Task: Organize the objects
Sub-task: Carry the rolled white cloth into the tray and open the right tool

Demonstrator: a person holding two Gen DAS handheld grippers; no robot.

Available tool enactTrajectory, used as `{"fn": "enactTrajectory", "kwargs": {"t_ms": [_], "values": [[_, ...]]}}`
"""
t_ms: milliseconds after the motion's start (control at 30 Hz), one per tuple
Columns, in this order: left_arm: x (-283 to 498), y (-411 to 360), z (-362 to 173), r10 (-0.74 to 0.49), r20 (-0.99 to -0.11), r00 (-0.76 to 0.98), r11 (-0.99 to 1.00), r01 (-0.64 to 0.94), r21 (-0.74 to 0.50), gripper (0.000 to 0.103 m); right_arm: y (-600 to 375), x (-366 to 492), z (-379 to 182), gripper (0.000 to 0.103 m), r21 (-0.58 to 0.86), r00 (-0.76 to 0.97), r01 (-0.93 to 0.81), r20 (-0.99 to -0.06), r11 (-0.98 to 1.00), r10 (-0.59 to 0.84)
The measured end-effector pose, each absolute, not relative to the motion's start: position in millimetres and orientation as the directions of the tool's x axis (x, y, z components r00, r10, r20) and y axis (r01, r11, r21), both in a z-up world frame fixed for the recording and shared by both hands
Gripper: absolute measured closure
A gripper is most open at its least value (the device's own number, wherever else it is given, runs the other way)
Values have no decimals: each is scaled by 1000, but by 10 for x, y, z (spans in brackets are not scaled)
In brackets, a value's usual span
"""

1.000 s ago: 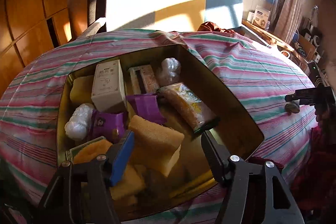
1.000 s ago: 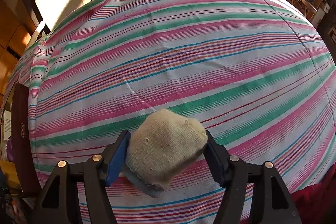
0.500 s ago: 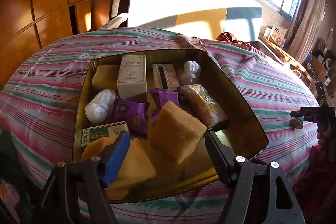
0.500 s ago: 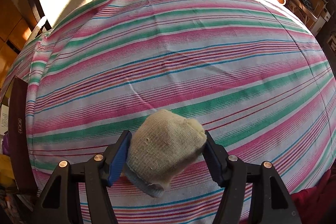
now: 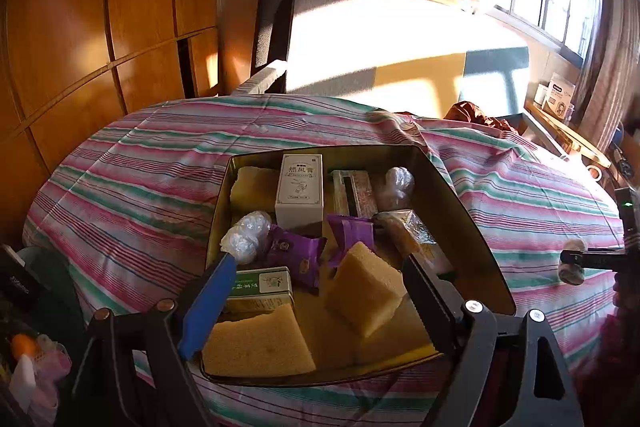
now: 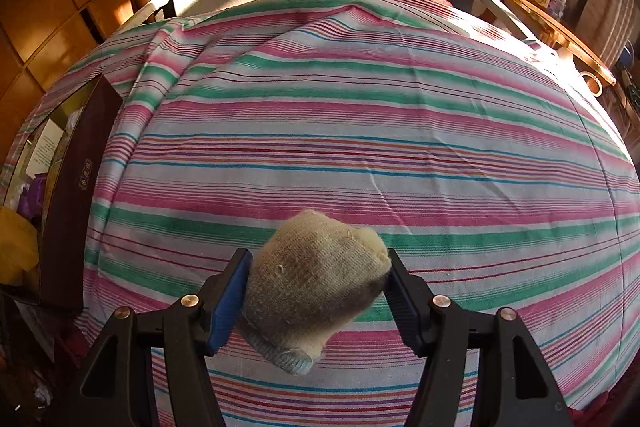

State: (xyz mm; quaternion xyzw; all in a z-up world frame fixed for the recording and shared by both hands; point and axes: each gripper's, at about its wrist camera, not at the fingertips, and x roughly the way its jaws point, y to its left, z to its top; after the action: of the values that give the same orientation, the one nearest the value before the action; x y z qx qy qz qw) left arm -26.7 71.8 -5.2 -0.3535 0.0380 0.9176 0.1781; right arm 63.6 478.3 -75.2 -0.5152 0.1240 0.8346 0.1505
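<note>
The landmark here is the gold tin (image 5: 476, 251) lying open on the striped cloth (image 6: 360, 131) that covers the tabletop.

Nearest, the left hand-held gripper (image 5: 320, 291) hangs over the tin's near end with nothing between its jaws; they have just been opening and now stand wide, which suggests a piece was set down and the tool is backing off. Just under it, inside the tin at its near edge, lie a flat yellow sponge (image 5: 260, 347) and a tilted sponge block (image 5: 366, 293), with a green carton (image 5: 262, 285) beside them. Toward the tin's middle sit two purple packets (image 5: 296, 257), a white wrapped ball (image 5: 246, 235) and a clear-wrapped snack bar (image 5: 416, 239). At its far end stand a white box (image 5: 300, 193), another sponge (image 5: 252, 187), a printed slim box (image 5: 356, 189) and a second wrapped ball (image 5: 396, 183). The mix looks dropped in loosely rather than sorted.

Well to the right of the tin, the right hand-held gripper (image 6: 316, 287) is clamped on a rolled beige sock (image 6: 312, 287) above bare cloth. Its jaws have closed slightly on the soft roll, which is squeezed between the pads. It appears lifted for carrying, probably toward the tin, whose dark outer wall (image 6: 76, 195) shows at the left of the right wrist view.
</note>
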Motion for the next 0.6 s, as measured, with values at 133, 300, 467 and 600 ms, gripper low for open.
{"fn": "enactTrajectory", "kwargs": {"t_ms": [133,300,467,600], "values": [[-273,707,-64,297,-667,-683,-935,-350,-58,16,4434,527,-579,38,80,-489,-301,-868,-950,82],[-271,676,-69,291,-670,-683,-938,-341,-59,16,3781,324,-219,38,94,-597,-111,-802,-989,-10],[-277,599,-72,284,-670,-686,-943,-328,-63,15,3100,148,8,38,46,-638,79,-765,-996,-86],[-287,507,-93,277,-673,-685,-948,-309,-75,15,2673,-22,-48,38,-12,-613,192,-782,-981,-110]]}}
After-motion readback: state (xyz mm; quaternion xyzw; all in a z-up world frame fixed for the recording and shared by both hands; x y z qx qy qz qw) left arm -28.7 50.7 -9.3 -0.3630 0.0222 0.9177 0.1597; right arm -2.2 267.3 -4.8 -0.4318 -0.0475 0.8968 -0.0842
